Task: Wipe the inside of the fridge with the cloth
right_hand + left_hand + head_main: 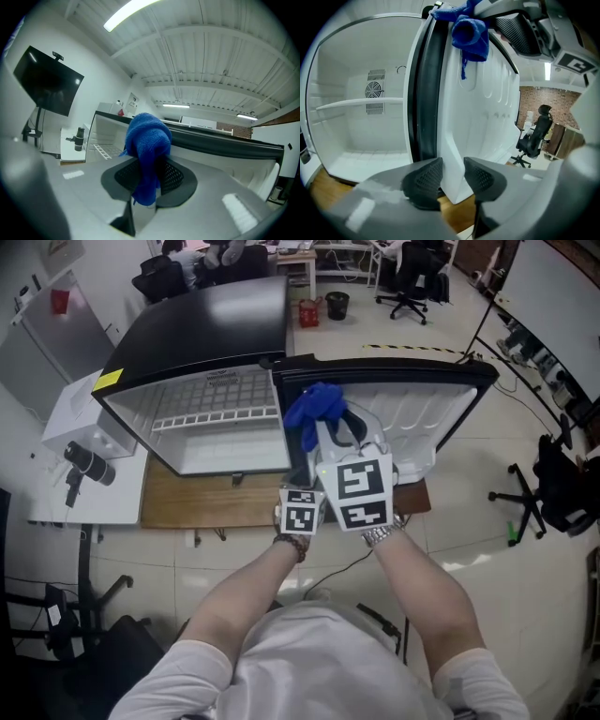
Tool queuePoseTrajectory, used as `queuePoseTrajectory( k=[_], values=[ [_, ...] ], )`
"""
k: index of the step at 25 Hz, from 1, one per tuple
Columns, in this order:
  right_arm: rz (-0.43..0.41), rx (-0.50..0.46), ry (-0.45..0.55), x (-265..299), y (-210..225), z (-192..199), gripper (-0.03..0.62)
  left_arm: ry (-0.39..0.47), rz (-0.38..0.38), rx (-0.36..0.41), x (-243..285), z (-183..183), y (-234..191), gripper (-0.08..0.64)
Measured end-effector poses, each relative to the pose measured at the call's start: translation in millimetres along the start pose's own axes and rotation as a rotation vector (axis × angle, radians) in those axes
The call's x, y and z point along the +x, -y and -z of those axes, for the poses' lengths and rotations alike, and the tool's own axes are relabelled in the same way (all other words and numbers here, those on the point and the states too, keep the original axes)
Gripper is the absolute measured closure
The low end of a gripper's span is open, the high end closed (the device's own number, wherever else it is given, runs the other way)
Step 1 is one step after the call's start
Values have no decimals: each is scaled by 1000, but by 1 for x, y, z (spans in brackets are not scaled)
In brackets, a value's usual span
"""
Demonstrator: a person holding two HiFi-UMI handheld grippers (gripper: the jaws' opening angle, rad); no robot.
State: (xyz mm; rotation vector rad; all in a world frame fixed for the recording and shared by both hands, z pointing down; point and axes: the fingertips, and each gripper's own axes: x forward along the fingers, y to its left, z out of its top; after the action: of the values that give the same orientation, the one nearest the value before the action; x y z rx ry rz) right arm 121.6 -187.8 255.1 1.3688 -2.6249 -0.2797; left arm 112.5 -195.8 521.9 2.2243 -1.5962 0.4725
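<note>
A small white fridge (220,418) stands open on a wooden table (206,502), its door (412,413) swung out to the right. My right gripper (330,423) is shut on a blue cloth (314,409) and holds it above the door's hinge side. In the right gripper view the cloth (147,140) hangs bunched between the jaws of that gripper (150,176). My left gripper (452,176) sits lower, its jaws closed on the door's white lower edge (457,154); the cloth (469,30) hangs above it. In the head view the left jaws are hidden under the right gripper.
Inside the fridge are a wire shelf (216,413) and a rear fan vent (373,89). A white side table (56,493) with a black instrument (89,463) stands at the left. Office chairs (553,484) and a red bin (308,312) stand on the floor around.
</note>
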Motion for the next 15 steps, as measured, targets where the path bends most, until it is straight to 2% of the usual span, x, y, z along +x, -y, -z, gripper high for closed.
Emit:
queuePoseTrajectory(
  k=[15],
  values=[
    [97,16,-35,-4,34,15,518,-18,-29,-17,-5,2,-4,440]
  ],
)
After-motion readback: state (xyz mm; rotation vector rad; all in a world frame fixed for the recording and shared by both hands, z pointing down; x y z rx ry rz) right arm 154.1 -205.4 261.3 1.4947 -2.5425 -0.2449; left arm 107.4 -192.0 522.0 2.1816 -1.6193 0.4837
